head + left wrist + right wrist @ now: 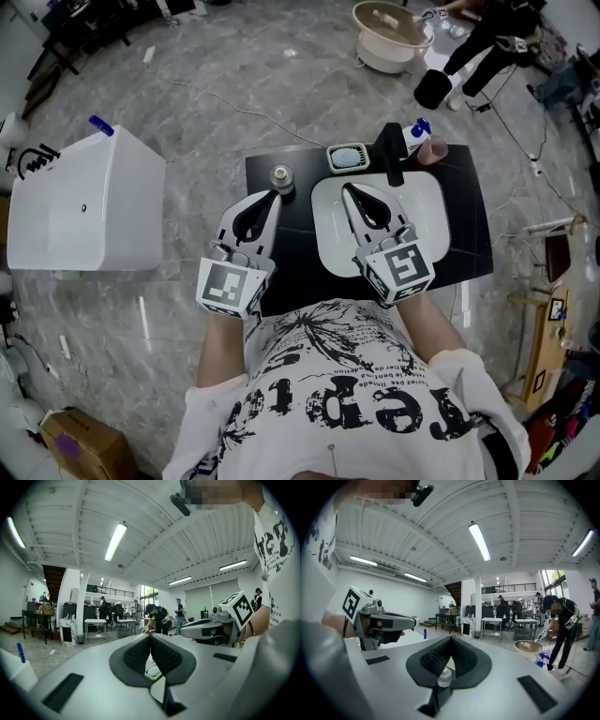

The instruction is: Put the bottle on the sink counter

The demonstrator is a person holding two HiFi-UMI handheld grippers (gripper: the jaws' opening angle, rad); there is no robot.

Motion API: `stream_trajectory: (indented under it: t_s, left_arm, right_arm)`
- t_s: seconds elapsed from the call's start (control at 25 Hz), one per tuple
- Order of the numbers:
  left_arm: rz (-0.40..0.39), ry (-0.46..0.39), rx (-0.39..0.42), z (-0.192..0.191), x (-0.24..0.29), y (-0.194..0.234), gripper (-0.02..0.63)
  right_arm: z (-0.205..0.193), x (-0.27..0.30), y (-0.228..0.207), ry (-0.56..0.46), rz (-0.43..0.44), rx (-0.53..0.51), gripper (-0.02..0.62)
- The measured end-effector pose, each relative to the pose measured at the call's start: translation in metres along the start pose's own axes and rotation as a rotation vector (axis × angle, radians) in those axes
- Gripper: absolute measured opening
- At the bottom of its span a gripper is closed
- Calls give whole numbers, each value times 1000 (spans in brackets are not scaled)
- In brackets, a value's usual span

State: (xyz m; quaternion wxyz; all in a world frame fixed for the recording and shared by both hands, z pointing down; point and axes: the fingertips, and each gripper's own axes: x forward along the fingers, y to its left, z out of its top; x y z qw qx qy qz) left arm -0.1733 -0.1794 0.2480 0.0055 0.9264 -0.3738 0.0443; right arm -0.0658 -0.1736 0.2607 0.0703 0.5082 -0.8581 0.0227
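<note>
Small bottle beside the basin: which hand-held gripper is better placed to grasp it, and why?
Left. The left hand-held gripper points at the bottle, tips just short of it; the right hand-held gripper hangs over the white basin, farther off. Both are shut, so it must open first.

My head camera looks steeply down from above onto the desk [464, 225], with the left tongs [278, 192] and right tongs [347, 187] close below. Each tongs camera sits right behind its own jaws, facing level into the hall [108, 616] (each also catches the other tongs sideways).
</note>
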Motion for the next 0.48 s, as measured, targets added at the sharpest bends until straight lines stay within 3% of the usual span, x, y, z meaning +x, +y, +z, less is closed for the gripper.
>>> stream_trajectory:
  t_s: [0.48]
  left_arm:
    - [23,4,-1,1,-3,6,14]
  right_arm:
    - [2,0,-4,-16,-17,7,12]
